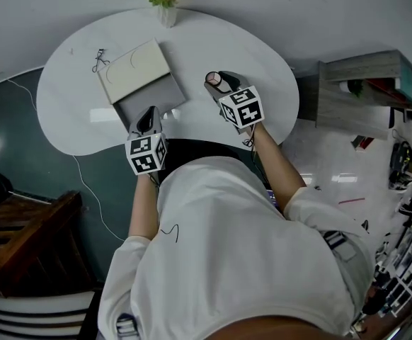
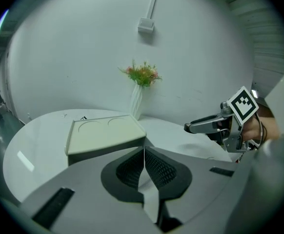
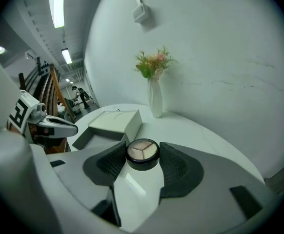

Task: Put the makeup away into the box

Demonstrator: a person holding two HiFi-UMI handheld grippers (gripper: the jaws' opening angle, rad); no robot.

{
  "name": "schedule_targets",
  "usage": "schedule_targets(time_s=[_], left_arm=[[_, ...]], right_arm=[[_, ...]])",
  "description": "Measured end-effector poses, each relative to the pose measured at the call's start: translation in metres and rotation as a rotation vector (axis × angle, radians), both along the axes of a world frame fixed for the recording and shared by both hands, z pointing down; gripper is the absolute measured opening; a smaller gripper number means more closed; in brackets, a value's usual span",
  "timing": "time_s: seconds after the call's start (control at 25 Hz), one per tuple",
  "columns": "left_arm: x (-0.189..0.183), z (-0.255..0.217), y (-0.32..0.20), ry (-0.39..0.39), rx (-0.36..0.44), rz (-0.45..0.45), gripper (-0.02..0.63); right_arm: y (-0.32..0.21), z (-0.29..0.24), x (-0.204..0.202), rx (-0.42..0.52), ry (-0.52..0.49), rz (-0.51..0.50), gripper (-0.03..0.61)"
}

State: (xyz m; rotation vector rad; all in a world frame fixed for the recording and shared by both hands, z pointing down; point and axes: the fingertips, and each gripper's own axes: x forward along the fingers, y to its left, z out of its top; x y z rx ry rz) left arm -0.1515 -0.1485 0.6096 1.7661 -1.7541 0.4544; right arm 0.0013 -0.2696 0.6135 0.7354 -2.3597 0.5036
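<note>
A round black compact (image 3: 142, 154) with pale three-part powder sits between the pads of my right gripper (image 3: 142, 148), which is shut on it and held above the white table (image 1: 262, 69). In the head view this right gripper (image 1: 218, 82) hangs to the right of the box (image 1: 136, 71), whose cream lid stands open over a grey base (image 1: 151, 102). My left gripper (image 1: 149, 115) is at the near edge of the grey base. Its pads (image 2: 144, 155) meet with nothing between them. The cream lid (image 2: 103, 132) lies just beyond them.
A white vase of flowers (image 1: 165, 0) stands at the table's far edge, behind the box. A small black wire item (image 1: 99, 59) lies left of the lid. A dark wooden chair (image 1: 29, 239) is at the left and a grey shelf (image 1: 365, 83) at the right.
</note>
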Motion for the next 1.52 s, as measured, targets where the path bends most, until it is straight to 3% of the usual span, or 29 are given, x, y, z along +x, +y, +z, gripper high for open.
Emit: schedule_targets(time_s=[0.4, 0.72, 1.08, 1.28, 1.52], left_arm=[[-0.027, -0.067, -0.024, -0.017, 0.155, -0.030, 0.025], [-0.067, -0.074, -0.004, -0.032, 0.169, -0.133, 0.025], [-0.131, -0.062, 0.066, -0.046, 0.131, -0.336, 0.025], [-0.153, -0.050, 0.088, -0.038, 0.110, -0.392, 0.025], [-0.162, -0.017, 0.104, 0.022, 0.050, -0.391, 0.025]], right_arm=[[-0.012, -0.106, -0.027, 0.156, -0.175, -0.001, 0.212], [-0.002, -0.131, -0.076, 0.177, -0.218, -0.111, 0.212], [0.042, -0.123, -0.178, 0.118, -0.245, -0.344, 0.212], [0.069, -0.114, -0.218, 0.102, -0.219, -0.471, 0.212], [0.130, -0.077, -0.241, 0.136, -0.009, -0.861, 0.212]])
